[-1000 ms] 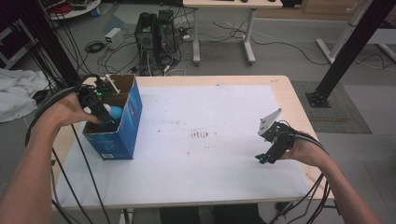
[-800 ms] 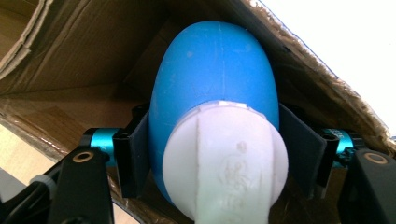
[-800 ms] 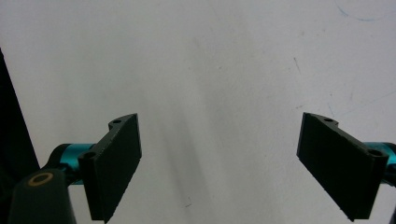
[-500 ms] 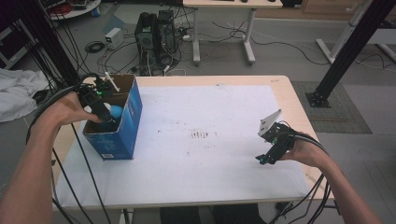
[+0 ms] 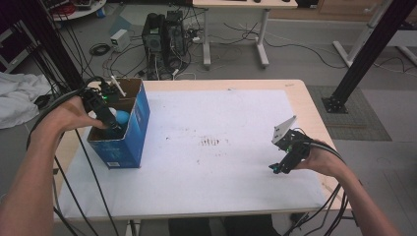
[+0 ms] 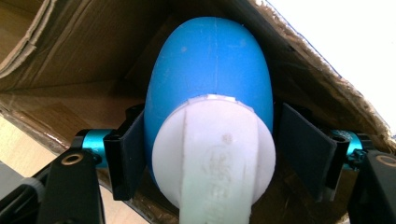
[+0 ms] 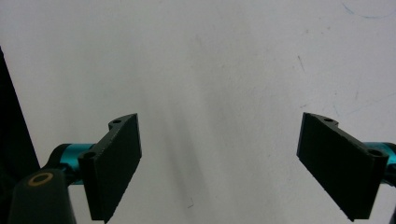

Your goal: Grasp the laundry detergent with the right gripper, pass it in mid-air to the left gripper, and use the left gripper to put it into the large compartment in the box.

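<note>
A blue egg-shaped object with a white round end sits inside an open blue cardboard box at the table's left. My left gripper reaches down into the box. Its jaws have just been opening and stand either side of the blue object; a narrow gap shows at the right pad. My right gripper hovers over the white sheet near the table's right edge. In the right gripper view that gripper is wide open with nothing between its pads.
A white stick leans out of the box's far side. The white sheet covers most of the wooden table, with faint brown marks mid-table. Computer towers and cables lie on the floor beyond.
</note>
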`<state>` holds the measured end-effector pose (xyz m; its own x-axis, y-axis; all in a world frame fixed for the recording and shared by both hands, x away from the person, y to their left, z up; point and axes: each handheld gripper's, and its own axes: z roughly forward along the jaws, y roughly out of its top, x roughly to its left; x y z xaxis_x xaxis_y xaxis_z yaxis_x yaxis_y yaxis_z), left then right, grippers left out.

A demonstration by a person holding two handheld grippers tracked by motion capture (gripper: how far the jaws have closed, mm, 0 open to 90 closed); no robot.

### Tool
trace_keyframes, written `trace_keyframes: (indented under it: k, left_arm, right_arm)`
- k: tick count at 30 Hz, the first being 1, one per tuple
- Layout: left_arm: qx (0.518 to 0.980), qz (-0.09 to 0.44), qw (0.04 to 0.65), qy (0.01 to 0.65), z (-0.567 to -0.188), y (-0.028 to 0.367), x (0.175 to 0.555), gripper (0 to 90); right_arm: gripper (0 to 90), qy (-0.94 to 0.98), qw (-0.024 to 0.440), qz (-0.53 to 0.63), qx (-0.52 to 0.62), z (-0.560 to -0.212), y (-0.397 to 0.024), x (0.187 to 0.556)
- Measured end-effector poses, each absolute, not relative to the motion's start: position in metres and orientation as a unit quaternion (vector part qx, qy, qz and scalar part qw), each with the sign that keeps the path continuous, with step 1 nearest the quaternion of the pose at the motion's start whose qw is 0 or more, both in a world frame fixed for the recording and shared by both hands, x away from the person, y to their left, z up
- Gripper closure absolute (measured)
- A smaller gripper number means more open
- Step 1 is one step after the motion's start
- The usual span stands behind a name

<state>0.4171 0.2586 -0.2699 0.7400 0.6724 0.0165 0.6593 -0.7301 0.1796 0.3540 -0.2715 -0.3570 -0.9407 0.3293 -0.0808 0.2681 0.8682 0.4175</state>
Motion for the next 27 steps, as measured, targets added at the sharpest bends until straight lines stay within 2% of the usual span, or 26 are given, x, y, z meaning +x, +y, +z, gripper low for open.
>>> trace_keyframes:
  k: [27]
  left_arm:
    - [0.931,0.055,0.075,0.354,-0.253,0.257,0.414,25.3]
  right_arm:
    - [13.1,0.964,0.075,0.202,0.154,-0.359,-0.272,0.354]
